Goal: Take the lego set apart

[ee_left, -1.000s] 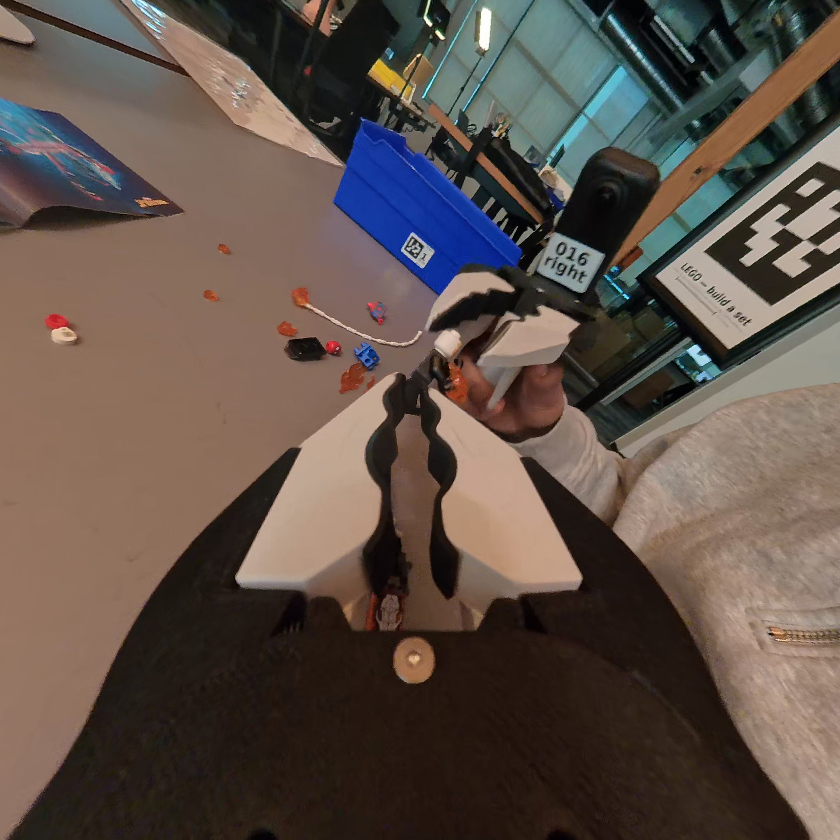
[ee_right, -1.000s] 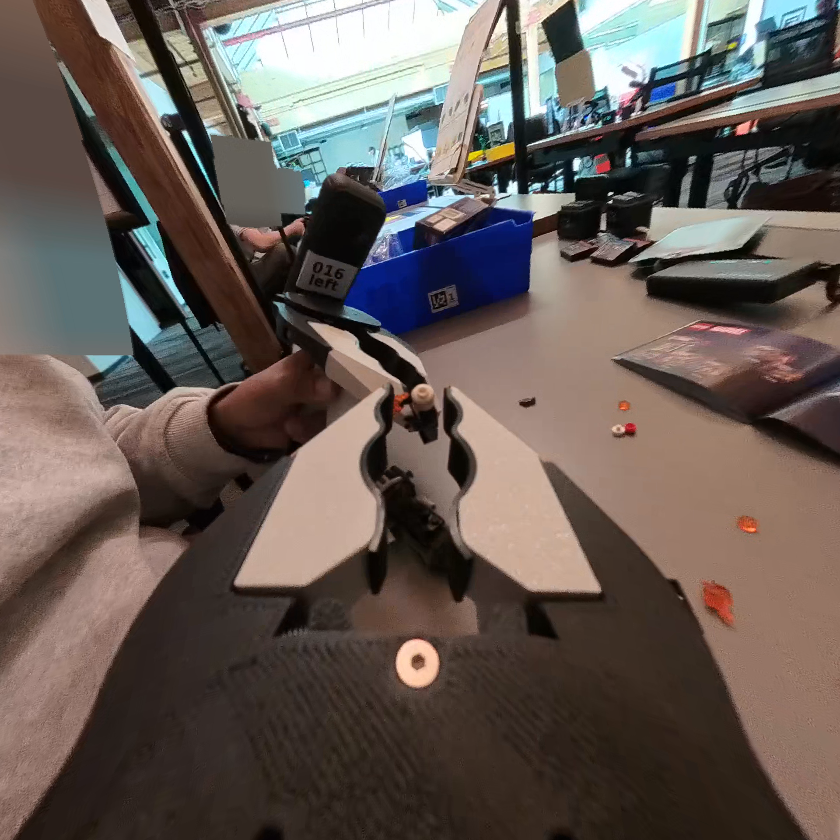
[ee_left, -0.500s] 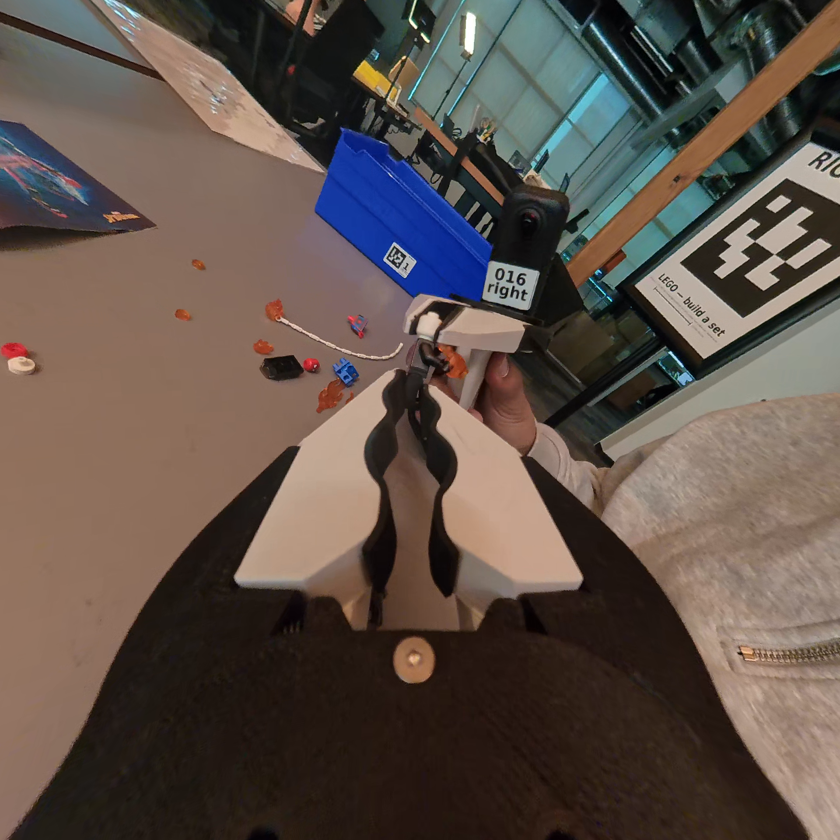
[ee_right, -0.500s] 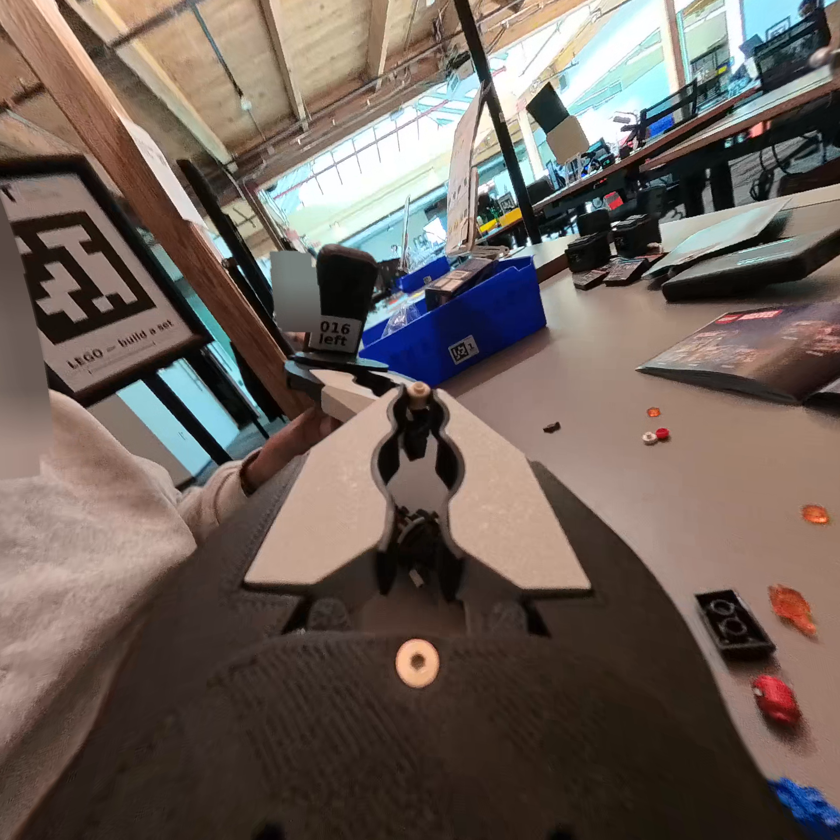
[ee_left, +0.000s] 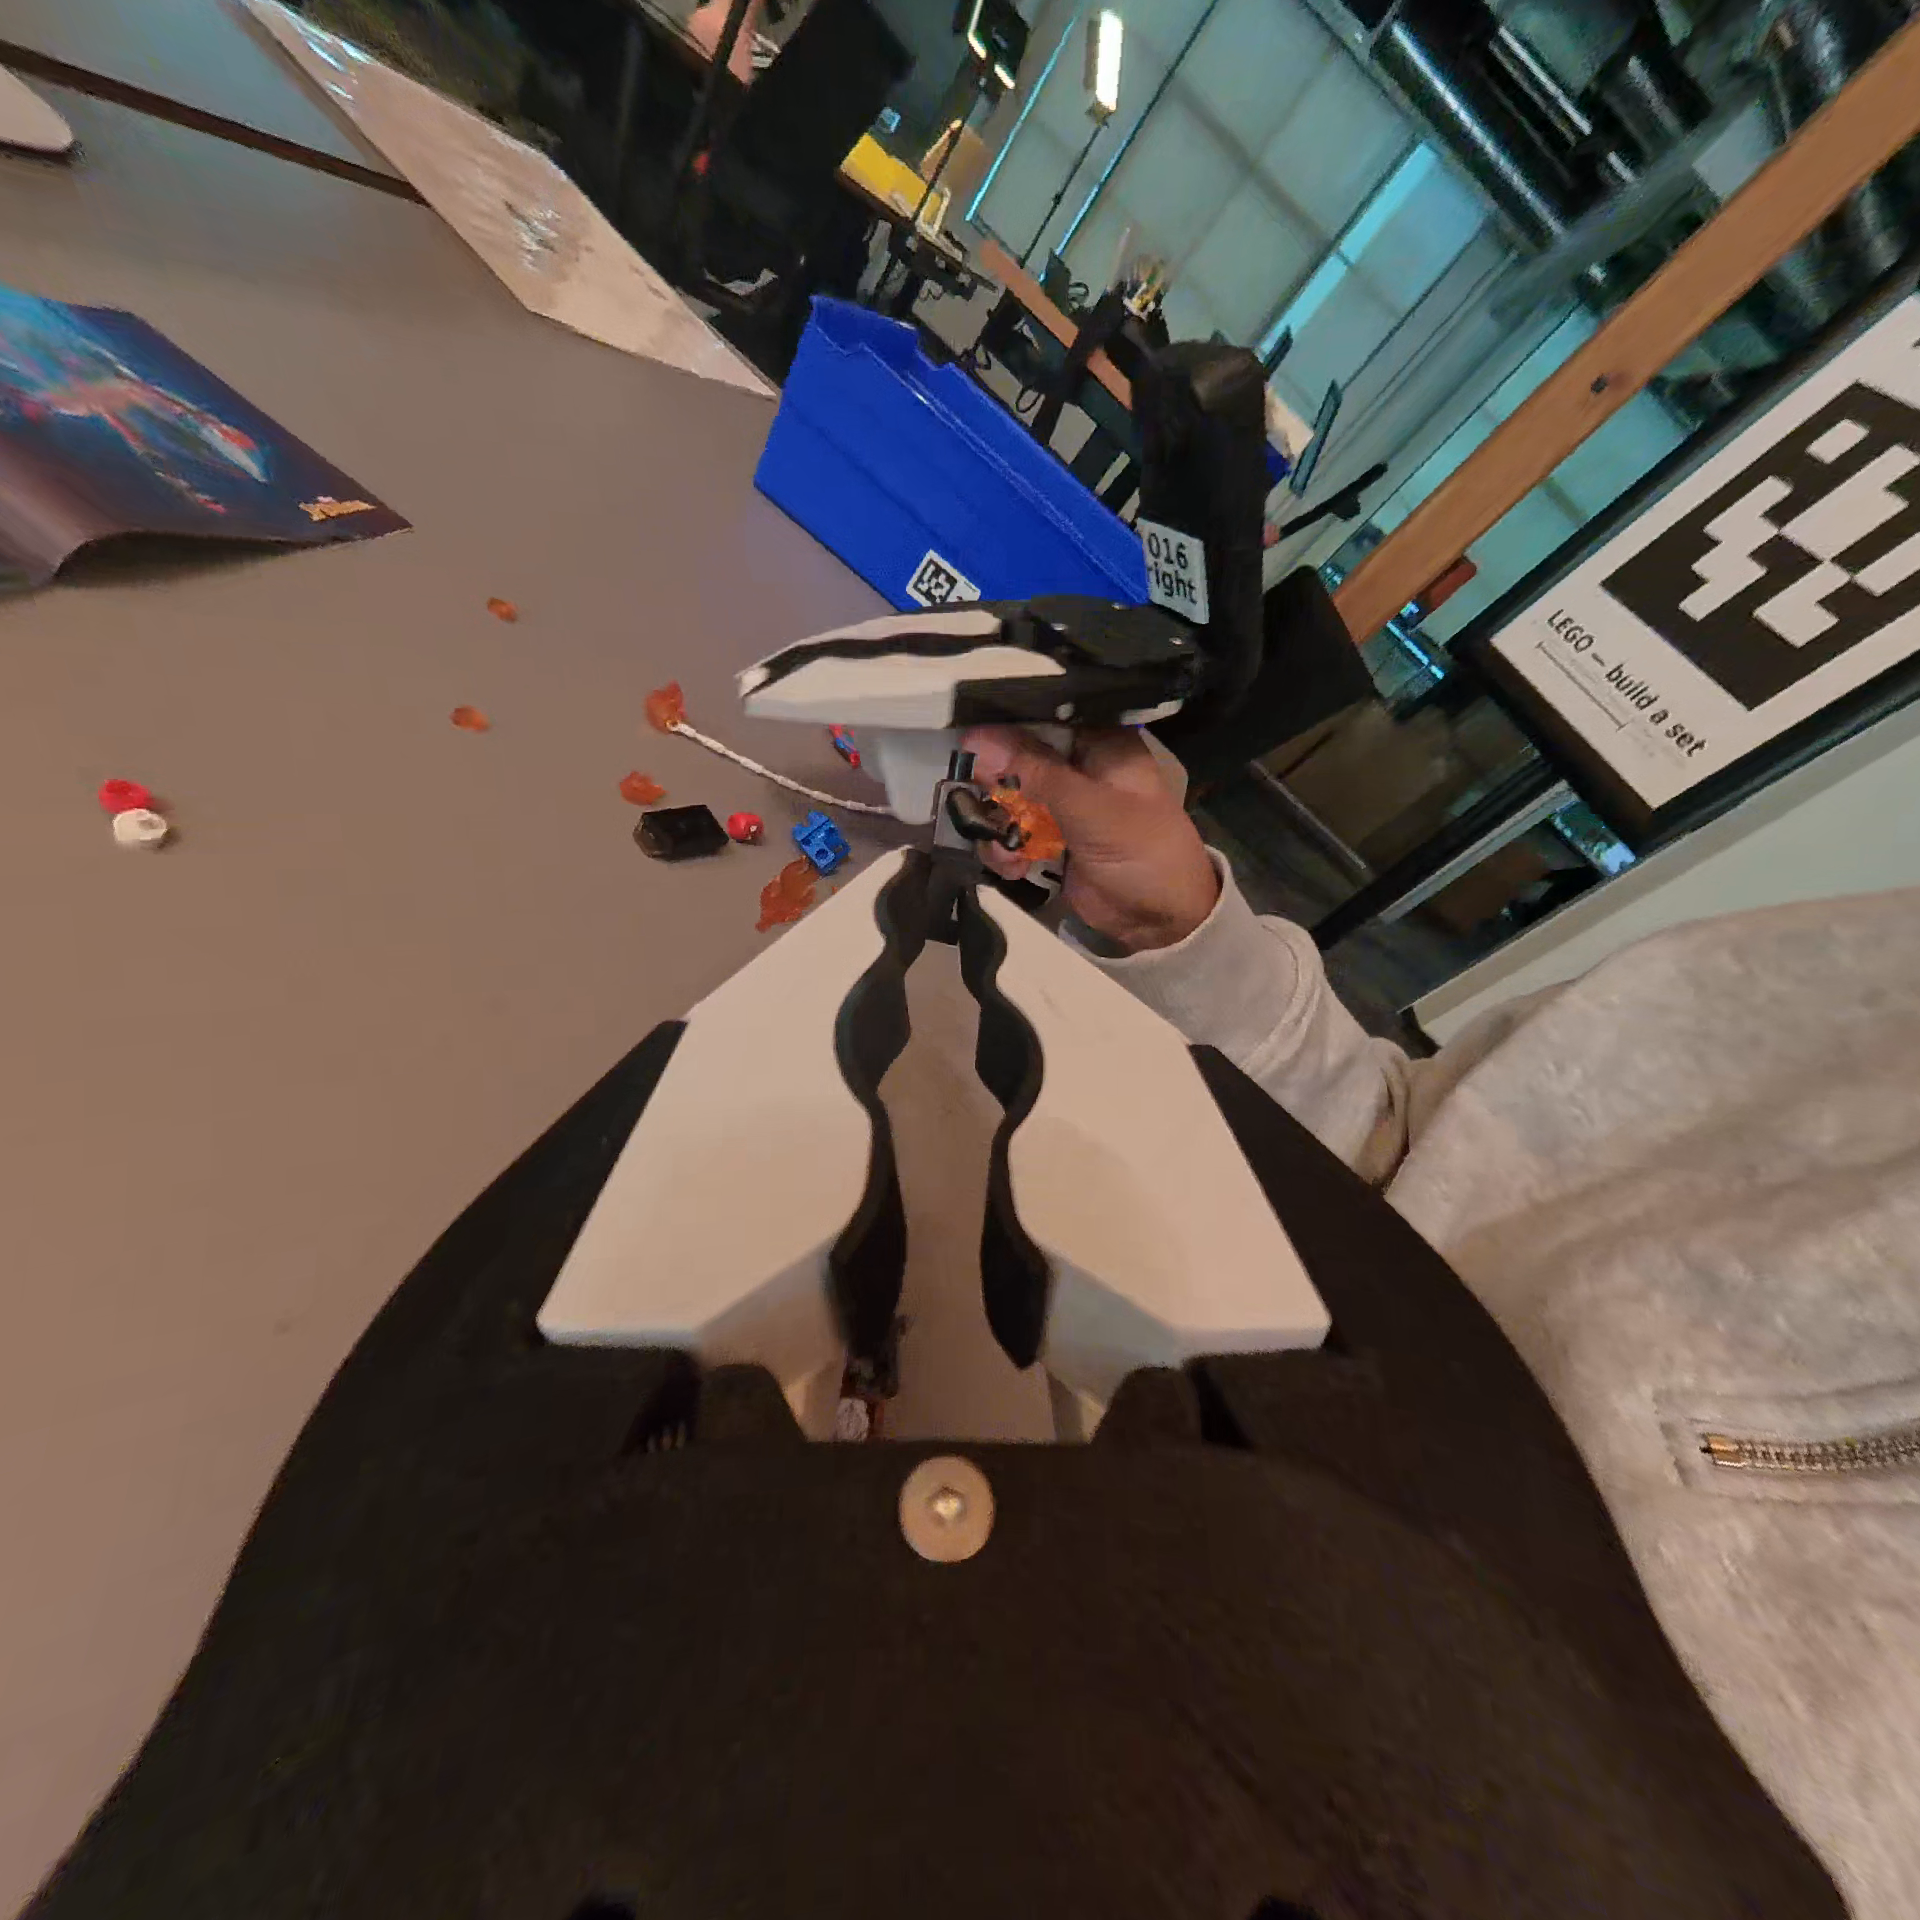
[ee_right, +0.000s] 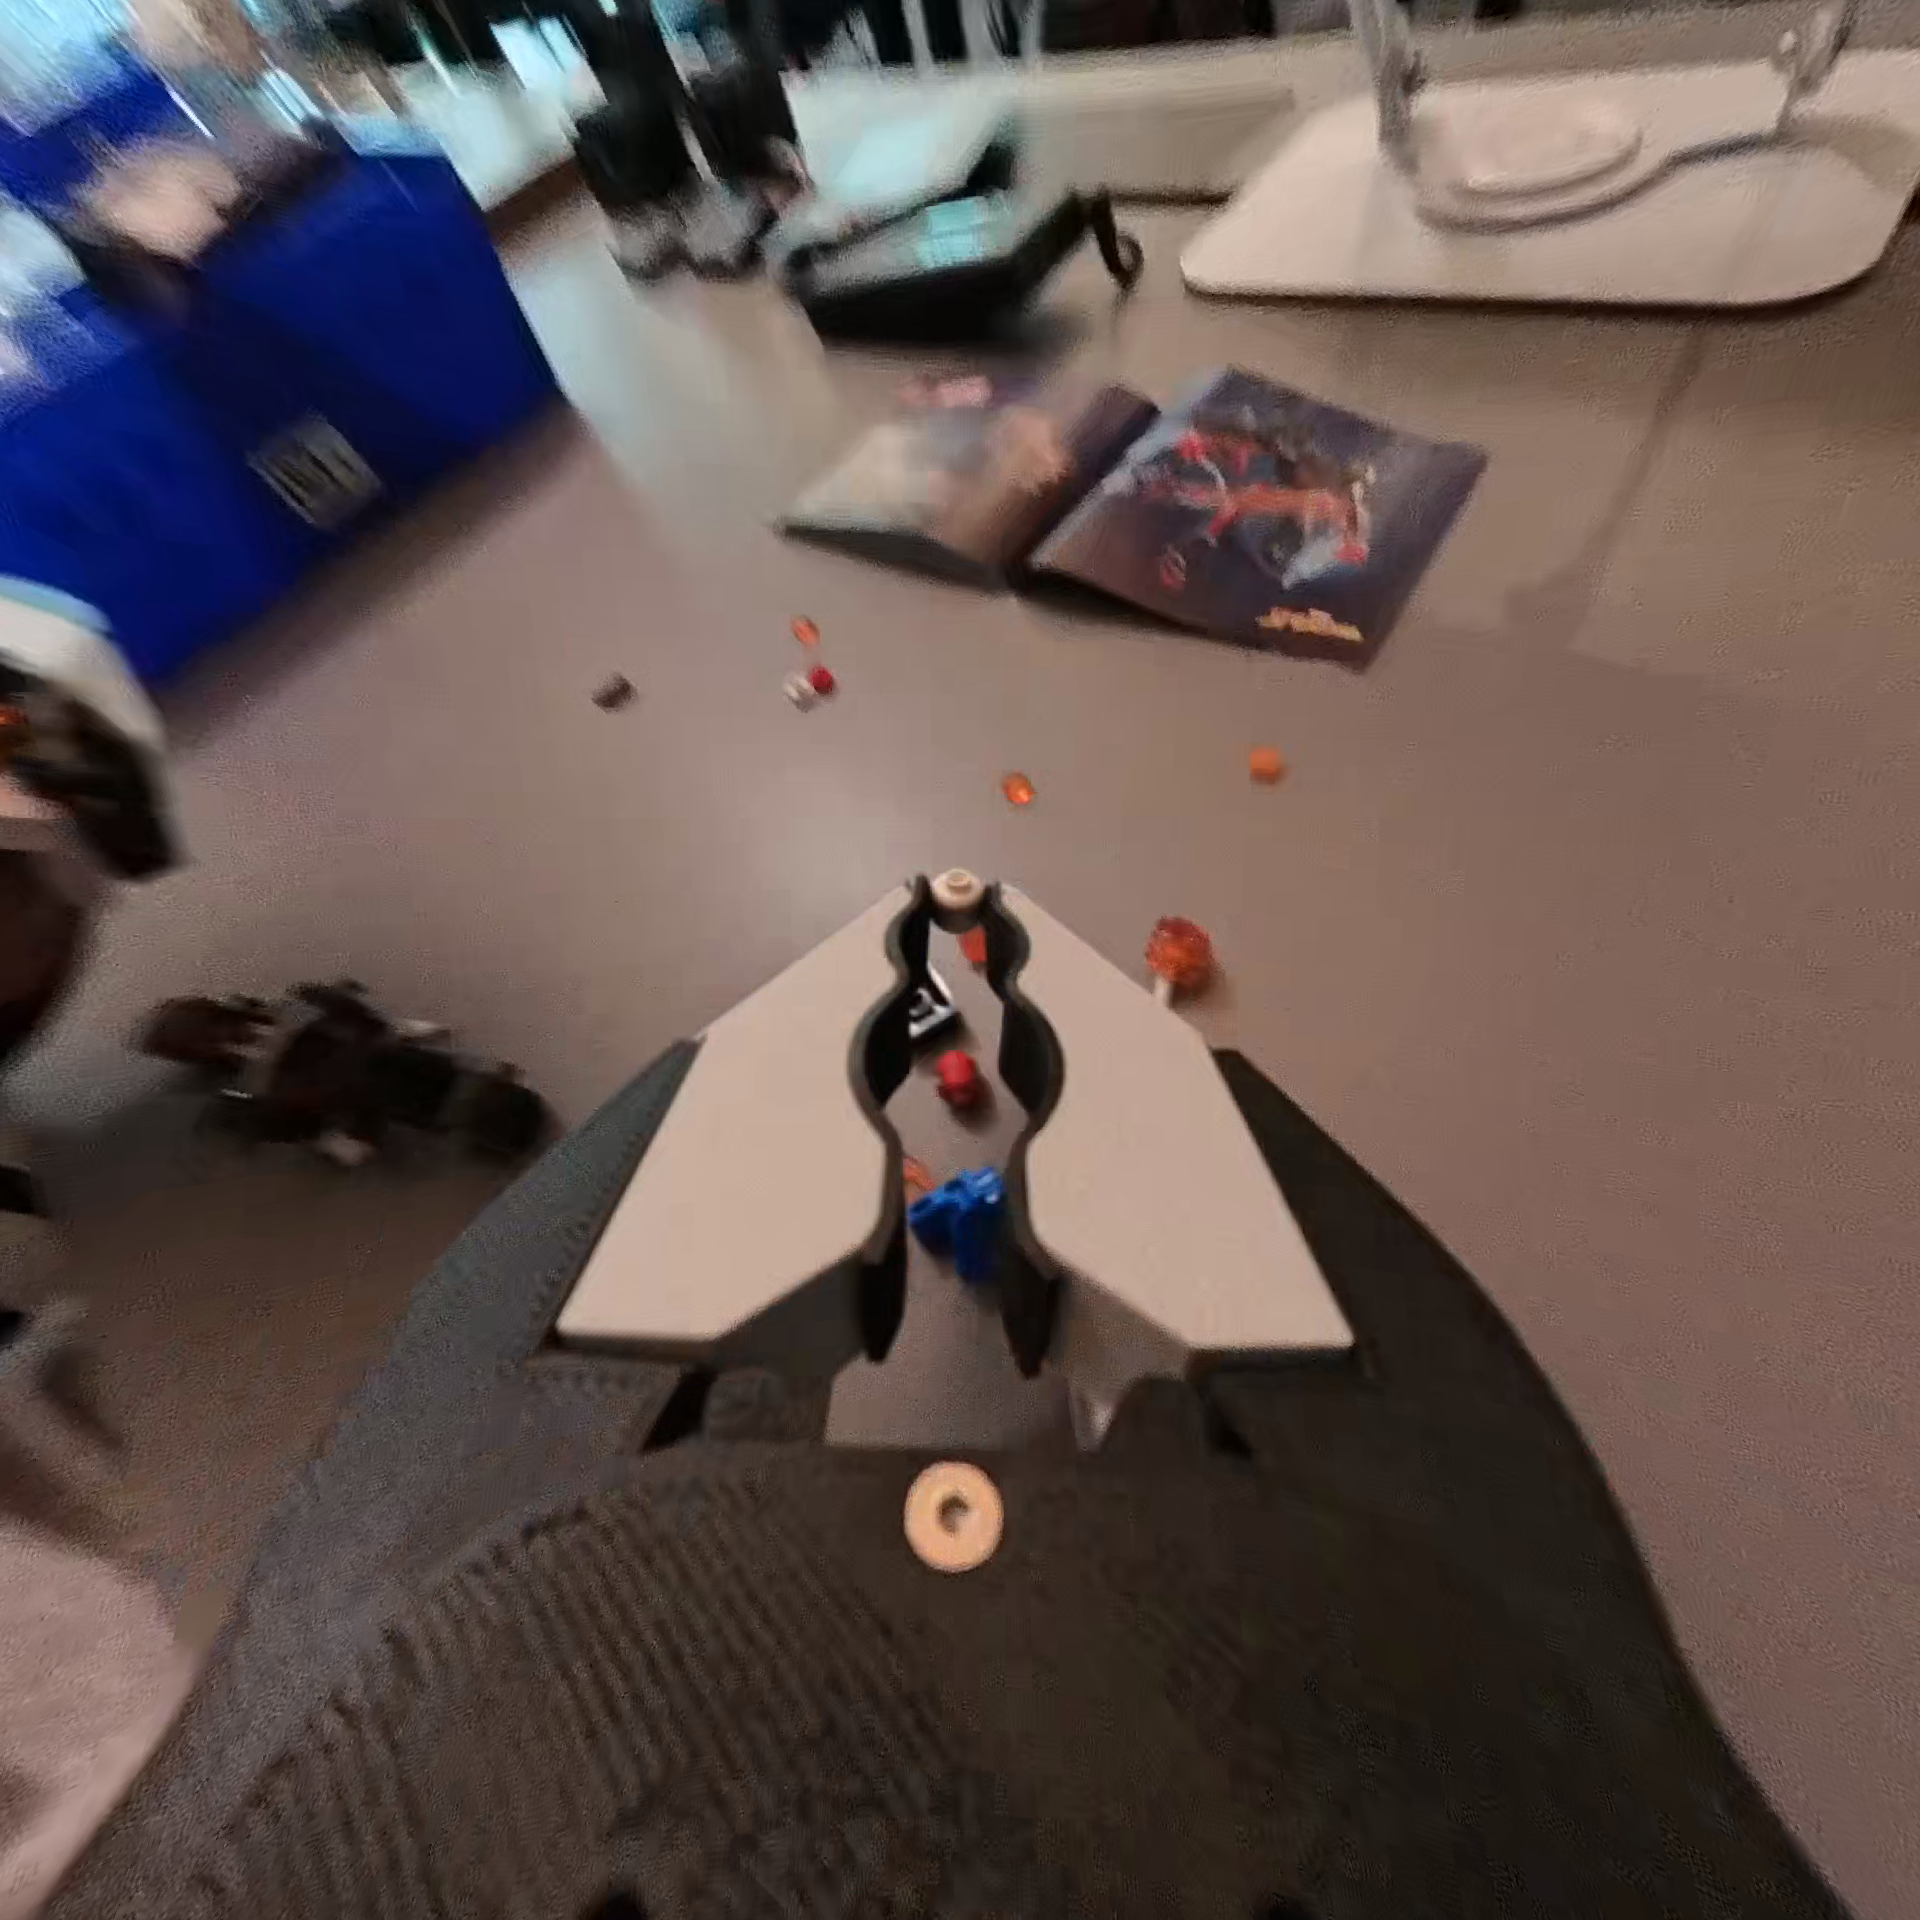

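Lego pieces lie scattered over the grey table, which fills the left wrist view from 7 to 11 o'clock. A blue bin stands at the table's far edge at about 12 o'clock, and an open instruction booklet lies toward 1 o'clock in the right wrist view. A dark, partly built model rests on the table at 9 o'clock in that view, too blurred to make out in detail. The left gripper is pinched narrow on a small black and grey assembly with an orange flame piece, held up off the table just under the right gripper's white fingers. The right gripper is likewise nearly closed, its tips holding a small tan round stud above the table. Below it lie a black plate, a blue piece, a red piece and orange bits.
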`<action>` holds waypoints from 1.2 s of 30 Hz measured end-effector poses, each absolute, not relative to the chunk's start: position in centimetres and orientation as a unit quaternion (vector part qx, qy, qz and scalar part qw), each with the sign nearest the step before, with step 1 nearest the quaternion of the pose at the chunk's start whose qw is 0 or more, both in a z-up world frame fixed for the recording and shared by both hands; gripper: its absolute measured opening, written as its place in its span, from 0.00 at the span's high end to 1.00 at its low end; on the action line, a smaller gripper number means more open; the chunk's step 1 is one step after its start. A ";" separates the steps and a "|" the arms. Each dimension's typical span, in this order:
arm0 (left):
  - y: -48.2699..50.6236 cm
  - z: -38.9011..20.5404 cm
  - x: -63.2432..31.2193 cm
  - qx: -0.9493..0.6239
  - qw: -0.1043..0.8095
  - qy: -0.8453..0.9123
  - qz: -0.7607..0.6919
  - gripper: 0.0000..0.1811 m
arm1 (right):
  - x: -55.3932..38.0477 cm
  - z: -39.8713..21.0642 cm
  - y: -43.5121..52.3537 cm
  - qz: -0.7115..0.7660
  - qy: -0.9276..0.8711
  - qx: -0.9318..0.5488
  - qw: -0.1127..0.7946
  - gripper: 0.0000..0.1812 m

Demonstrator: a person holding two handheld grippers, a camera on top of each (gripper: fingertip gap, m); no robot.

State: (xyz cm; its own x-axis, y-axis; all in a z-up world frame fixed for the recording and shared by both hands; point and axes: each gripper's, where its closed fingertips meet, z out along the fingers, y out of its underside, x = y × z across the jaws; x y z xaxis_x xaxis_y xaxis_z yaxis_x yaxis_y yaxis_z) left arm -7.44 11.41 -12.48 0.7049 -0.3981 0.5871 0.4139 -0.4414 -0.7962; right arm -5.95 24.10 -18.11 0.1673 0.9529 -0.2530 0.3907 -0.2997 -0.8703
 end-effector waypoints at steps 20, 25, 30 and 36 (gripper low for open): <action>12.4 -11.5 -2.1 -0.766 0.510 -0.003 -0.392 0.97 | -3.9 -16.3 22.8 0.335 -0.513 -0.643 0.459 0.81; 11.1 -10.6 1.0 -0.750 0.524 -0.003 -0.403 0.97 | -0.1 -13.6 19.2 0.384 -0.490 -0.608 0.494 0.80; 7.0 -10.3 5.2 -0.746 0.536 -0.005 -0.396 0.97 | 3.9 -13.1 14.6 0.399 -0.495 -0.585 0.504 0.81; 1.8 -9.6 9.9 -0.734 0.557 -0.024 -0.388 0.97 | 8.9 -13.0 9.8 0.423 -0.503 -0.578 0.483 0.79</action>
